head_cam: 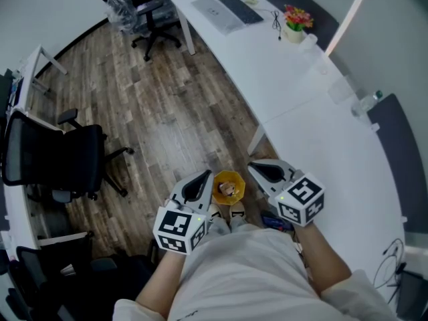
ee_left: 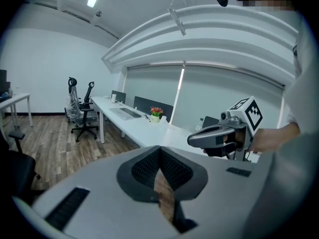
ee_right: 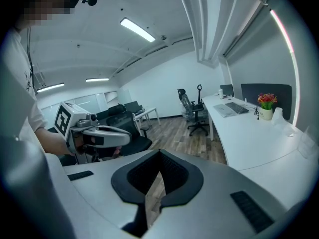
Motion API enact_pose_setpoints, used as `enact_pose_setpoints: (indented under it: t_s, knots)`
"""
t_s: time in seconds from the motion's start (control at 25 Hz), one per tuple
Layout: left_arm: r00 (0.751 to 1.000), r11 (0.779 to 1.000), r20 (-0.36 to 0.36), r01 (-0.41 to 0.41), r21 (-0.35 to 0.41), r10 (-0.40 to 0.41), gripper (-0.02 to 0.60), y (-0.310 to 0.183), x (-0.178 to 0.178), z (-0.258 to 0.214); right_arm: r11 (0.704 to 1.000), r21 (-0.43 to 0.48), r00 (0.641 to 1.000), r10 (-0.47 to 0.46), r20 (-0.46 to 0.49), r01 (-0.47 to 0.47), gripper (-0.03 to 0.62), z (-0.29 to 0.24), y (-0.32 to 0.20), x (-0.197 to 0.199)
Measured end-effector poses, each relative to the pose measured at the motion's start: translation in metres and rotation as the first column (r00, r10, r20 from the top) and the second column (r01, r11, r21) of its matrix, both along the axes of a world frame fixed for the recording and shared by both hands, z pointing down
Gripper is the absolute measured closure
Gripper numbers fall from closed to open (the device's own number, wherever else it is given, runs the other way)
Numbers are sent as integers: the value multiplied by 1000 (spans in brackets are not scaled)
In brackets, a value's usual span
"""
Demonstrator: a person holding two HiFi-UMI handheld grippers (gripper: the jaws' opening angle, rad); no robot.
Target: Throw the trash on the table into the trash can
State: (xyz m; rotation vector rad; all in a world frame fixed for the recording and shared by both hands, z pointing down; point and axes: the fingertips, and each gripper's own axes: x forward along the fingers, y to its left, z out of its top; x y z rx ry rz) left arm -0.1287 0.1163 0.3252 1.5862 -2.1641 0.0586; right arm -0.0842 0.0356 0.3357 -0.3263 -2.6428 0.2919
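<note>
Both grippers look empty to me. The left gripper (head_cam: 199,181) has its fingers pressed together at the tips, with only floor showing through the slot behind them. The right gripper (head_cam: 259,170) is closed the same way on nothing.

The yellow trash can (head_cam: 229,186) stands on the floor just below and between the two sets of fingers, so the drop end is handy. The trash must lie on the white worktop (head_cam: 301,92), out beyond and to the right of the right fingers. I see a clear bottle (head_cam: 367,101) there and a clear plastic piece (head_cam: 309,43) near the flower pot (head_cam: 295,23), but I cannot tell which counts as trash.

To do this well, I would spread the right fingers before reaching and come in low over the worktop. I would close only once the piece sits squarely between the fingers.
</note>
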Motion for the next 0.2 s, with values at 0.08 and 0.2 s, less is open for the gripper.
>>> enact_pose_setpoints:
  t_s: [0.08, 0.2]
  knots:
    - [1000, 1000, -4, 5, -2, -5, 580, 0, 1, 0, 1000, -3, 1000, -5, 0, 5, 563, -1, 0, 1]
    - [1000, 1000, -8, 14, -3, -14, 580, 1, 1, 0, 1000, -12, 1000, -13, 1, 13, 563, -1, 1, 2]
